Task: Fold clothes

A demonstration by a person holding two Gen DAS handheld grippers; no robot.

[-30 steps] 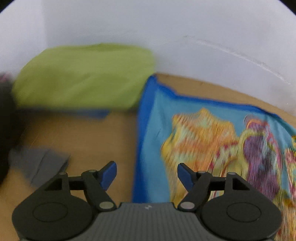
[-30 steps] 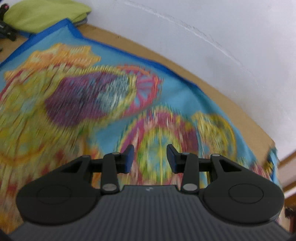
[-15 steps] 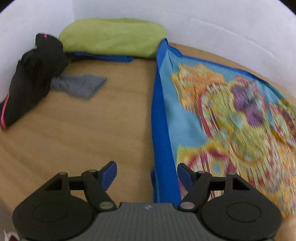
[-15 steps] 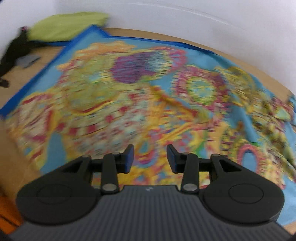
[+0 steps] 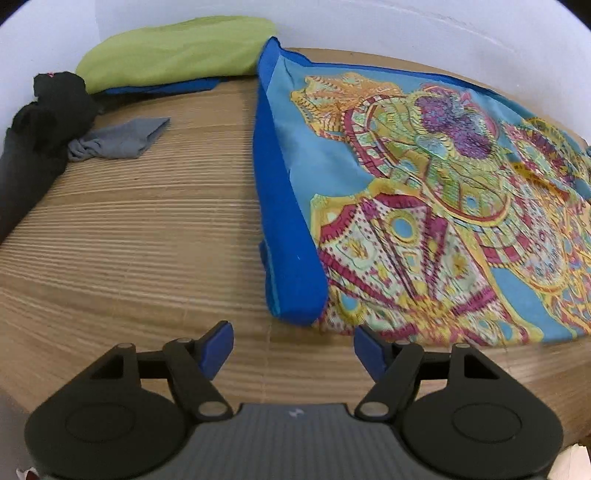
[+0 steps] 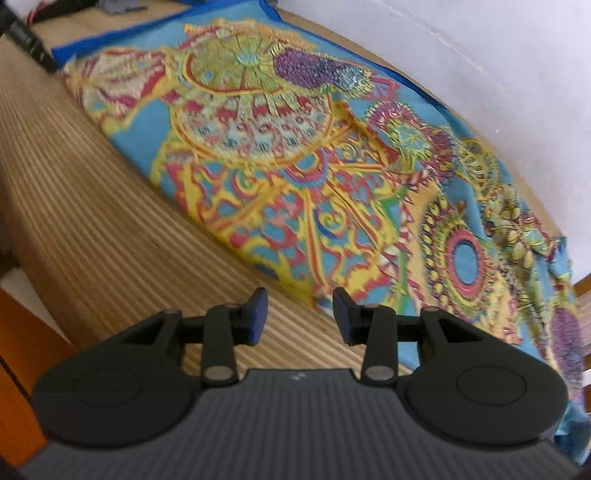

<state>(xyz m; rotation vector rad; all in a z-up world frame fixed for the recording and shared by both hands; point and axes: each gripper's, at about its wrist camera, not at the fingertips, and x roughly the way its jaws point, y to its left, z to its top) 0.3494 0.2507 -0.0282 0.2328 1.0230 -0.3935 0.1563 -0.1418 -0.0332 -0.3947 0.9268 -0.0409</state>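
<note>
A bright patterned cloth (image 5: 424, 206) with a turquoise ground and a blue border lies spread on the wooden table (image 5: 129, 240), folded over along its left side. My left gripper (image 5: 293, 349) is open, hovering just short of the cloth's near left corner (image 5: 295, 295), with nothing between its fingers. In the right wrist view the same cloth (image 6: 295, 155) stretches away diagonally. My right gripper (image 6: 299, 314) is open right at the cloth's near edge, holding nothing.
A folded green garment (image 5: 177, 51) on a blue one sits at the back left against the white wall (image 5: 406, 26). A black garment (image 5: 40, 122) and a small grey cloth (image 5: 122, 138) lie at the left. The table's near edge (image 6: 22, 258) shows at the left of the right wrist view.
Both grippers have pulled back toward the near side of the table, staying open. The cloth's near edge and corner have come into view before the fingers.
</note>
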